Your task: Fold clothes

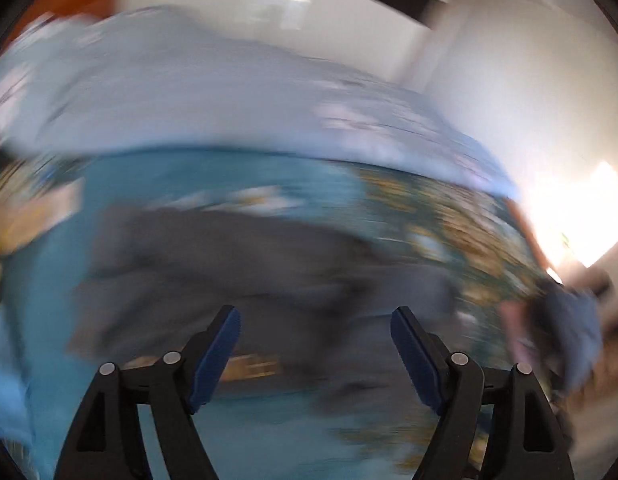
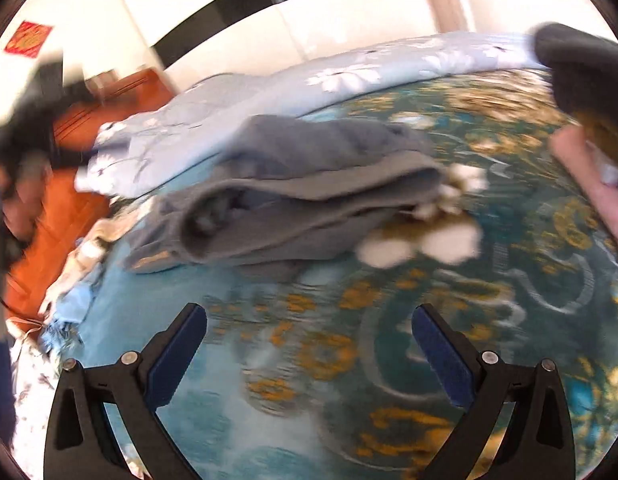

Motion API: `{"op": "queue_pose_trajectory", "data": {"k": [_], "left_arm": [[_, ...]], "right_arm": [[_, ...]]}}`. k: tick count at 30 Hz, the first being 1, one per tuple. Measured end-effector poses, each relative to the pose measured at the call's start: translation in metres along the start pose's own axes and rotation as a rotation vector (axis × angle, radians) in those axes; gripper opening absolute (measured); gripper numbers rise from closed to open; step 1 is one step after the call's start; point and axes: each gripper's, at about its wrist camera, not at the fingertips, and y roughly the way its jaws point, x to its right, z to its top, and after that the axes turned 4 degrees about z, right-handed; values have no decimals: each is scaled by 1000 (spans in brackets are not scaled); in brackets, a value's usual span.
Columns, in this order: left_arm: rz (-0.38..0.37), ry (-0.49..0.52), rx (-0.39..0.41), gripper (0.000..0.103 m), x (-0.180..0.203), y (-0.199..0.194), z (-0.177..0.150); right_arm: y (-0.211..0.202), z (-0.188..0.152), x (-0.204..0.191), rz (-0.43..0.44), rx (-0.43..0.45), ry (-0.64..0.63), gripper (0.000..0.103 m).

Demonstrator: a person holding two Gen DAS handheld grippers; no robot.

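Both the left gripper [image 1: 315, 334] and right gripper [image 2: 309, 336] gape wide, holding nothing. The grey garment [image 2: 301, 192] lies bunched mid-bed [image 2: 489, 320], near the quilt's [image 2: 269, 92] edge (views blurred). Best pinch a single outer edge, then spread it flat first.

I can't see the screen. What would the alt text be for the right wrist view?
The right hand-held gripper hangs open and empty above a teal, gold-patterned bedspread. Beyond it lies a bundled grey garment, with a pale blue floral quilt behind. The picture is motion-blurred.
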Motion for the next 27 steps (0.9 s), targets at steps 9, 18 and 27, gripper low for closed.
{"op": "queue_pose_trajectory", "data": {"k": [9, 18, 27], "left_arm": [[-27, -513, -49, 81, -182, 45, -56], [-118, -560, 5, 19, -180, 73, -47], [-162, -650, 165, 10, -193, 7, -41]], "right_arm": [[56, 27, -80, 53, -13, -146, 92], [101, 42, -84, 16, -115, -43, 9], [15, 79, -41, -62, 36, -5, 4]]}}
